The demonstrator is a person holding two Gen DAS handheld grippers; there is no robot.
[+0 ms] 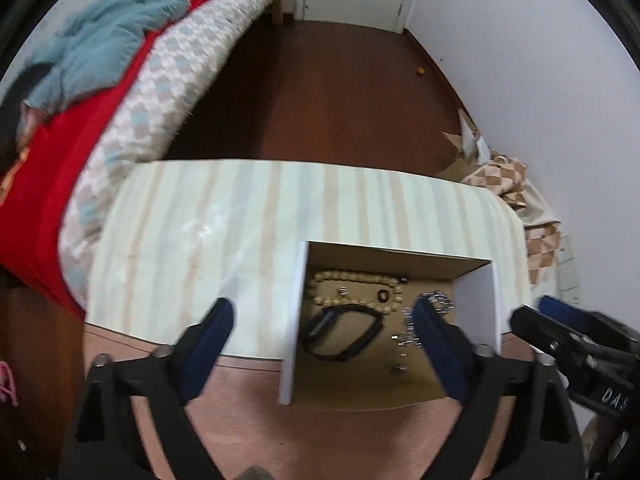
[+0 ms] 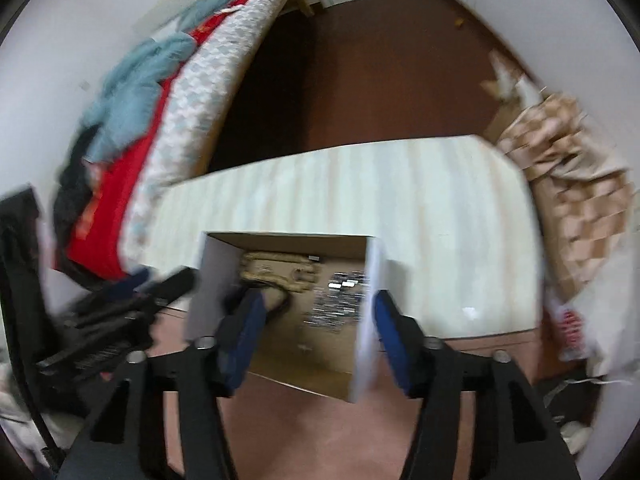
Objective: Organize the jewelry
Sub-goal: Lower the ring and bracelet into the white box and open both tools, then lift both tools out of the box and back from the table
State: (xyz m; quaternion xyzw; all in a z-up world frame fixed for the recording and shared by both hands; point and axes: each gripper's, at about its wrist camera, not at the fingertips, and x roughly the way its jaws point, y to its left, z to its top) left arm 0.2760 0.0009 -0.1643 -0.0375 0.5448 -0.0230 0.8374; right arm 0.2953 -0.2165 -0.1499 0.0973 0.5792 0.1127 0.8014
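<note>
Left gripper [image 1: 324, 344]: wide open, holding nothing; I see its fingers straddling the box's left wall, one finger outside over the table, the other over the box floor.
Right gripper [image 2: 318, 340]: also spread wide and empty; its fingers sit either side of the box's right wall as this view shows it. The picture is blurred, so I cannot judge height above the box.
Box [image 1: 294, 320]: open cardboard box with white walls, resting at the near edge of the striped table [image 1: 224, 216].
Beads [image 1: 356, 290]: pale beaded loop lying flat at the far end of the box floor.
Band [image 1: 344, 334]: black loop just nearer than the beads and touching them, long axis running left to right across the box.
Ring [image 1: 383, 295]: small dark ring inside the bead loop.
Chain [image 1: 436, 300]: silvery links scattered along the right side of the floor, just beside my left gripper's inner finger.
Key relation: I judge the band lies straight ahead of the left gripper, between its fingers, so that hand looks nearer to it; the chain sits centred ahead of the right gripper.
Risk: the box walls stand between the fingers and could be knocked on the way down.
</note>
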